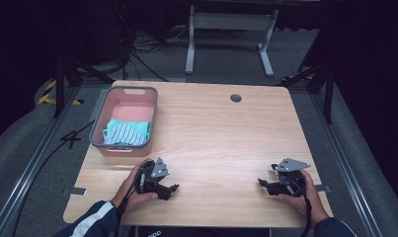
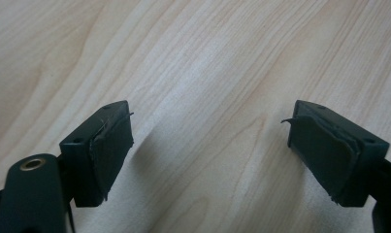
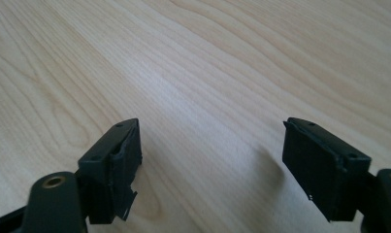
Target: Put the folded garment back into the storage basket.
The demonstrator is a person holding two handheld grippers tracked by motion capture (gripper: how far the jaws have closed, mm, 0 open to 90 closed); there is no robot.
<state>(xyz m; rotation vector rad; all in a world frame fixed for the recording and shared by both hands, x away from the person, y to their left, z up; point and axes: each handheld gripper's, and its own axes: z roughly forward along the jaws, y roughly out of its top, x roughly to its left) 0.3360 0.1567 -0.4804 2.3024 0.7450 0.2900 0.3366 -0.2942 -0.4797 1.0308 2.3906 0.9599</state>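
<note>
Jaws of both grippers stand spread wide, nothing between them, only bare wood showing in the gap in each gripper view. Pads look frayed at the edges on both.

Wooden table (image 1: 221,123): light grain, a round grommet hole (image 1: 236,98) far ahead of the jaws, nearer the right gripper's side.

Pink basket (image 1: 125,120) with a grey rim: ahead of the left gripper's jaws and slightly to their left, near but apart. Striped and teal cloths (image 1: 126,132) lie bunched in its near end; the far end shows bare pink floor.

Left gripper (image 1: 173,189): low over the near edge of the table, held in the left hand (image 1: 137,190), jaws pointing toward the right gripper.

Right gripper (image 1: 261,183): well apart from the left, held in the right hand (image 1: 299,193), jaws pointing back toward it.
</note>
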